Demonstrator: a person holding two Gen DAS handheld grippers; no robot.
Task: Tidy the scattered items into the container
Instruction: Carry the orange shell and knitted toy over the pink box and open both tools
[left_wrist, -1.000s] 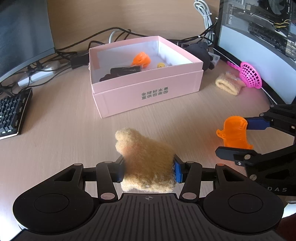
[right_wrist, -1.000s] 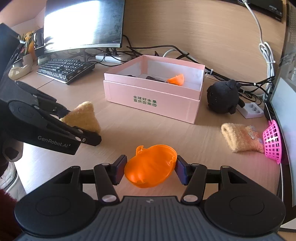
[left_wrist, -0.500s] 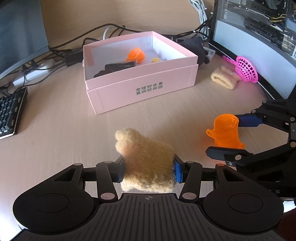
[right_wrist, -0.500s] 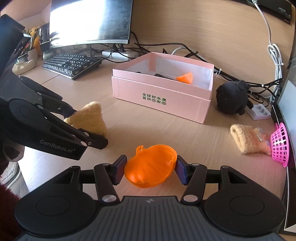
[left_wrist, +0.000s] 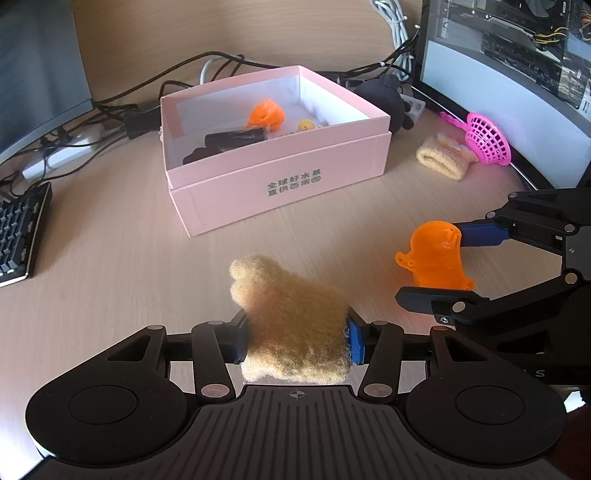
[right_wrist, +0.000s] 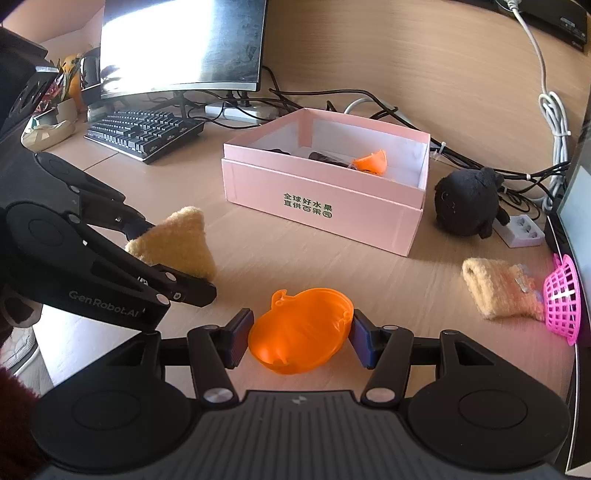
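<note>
The open pink box (left_wrist: 280, 181) (right_wrist: 321, 206) stands mid-desk and holds an orange plastic piece (left_wrist: 265, 115), a dark item (left_wrist: 229, 142) and a small yellow piece. My left gripper (left_wrist: 295, 338) is shut on a tan fuzzy cloth (left_wrist: 291, 325), also seen in the right wrist view (right_wrist: 175, 245), held above the desk in front of the box. My right gripper (right_wrist: 301, 338) is shut on an orange plastic shell (right_wrist: 301, 334) (left_wrist: 436, 258), to the right of the left gripper.
A second tan cloth (right_wrist: 495, 291) and a pink mesh scoop (right_wrist: 561, 299) lie at the right by a monitor. A black plush (right_wrist: 467, 201) and white power strip (right_wrist: 522, 230) sit beside the box. A keyboard (right_wrist: 144, 133), monitor and cables lie behind.
Both grippers have risen and the views have shifted a little; the box now sits lower in the frames. Both holds are unchanged.
</note>
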